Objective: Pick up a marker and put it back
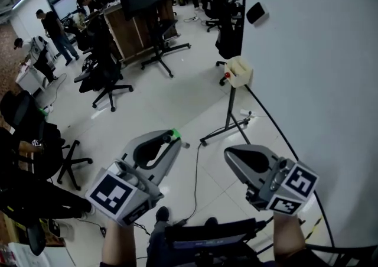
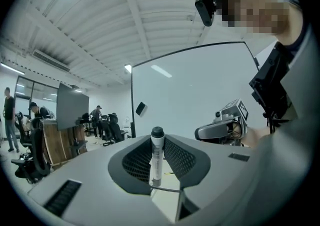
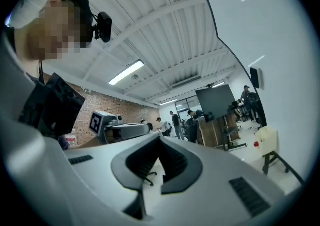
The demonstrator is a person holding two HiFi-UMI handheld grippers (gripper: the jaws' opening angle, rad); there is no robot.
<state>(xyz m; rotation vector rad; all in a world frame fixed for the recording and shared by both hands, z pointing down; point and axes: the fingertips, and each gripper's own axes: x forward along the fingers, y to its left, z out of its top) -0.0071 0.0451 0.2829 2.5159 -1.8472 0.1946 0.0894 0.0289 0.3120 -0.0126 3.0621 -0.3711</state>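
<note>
In the left gripper view a white marker with a dark cap stands upright between the jaws, and my left gripper is shut on it. In the head view the same gripper is held low at the left above the floor, with a green end of the marker showing at its tip. My right gripper hangs beside it to the right. Its jaws meet at the tips with nothing between them in the right gripper view. Each gripper appears in the other's view: the right gripper and the left gripper.
A large whiteboard fills the right side, with a dark eraser stuck on it. A cream box sits on a metal stand beside it. Office chairs, desks and people stand further back. A cable runs across the floor.
</note>
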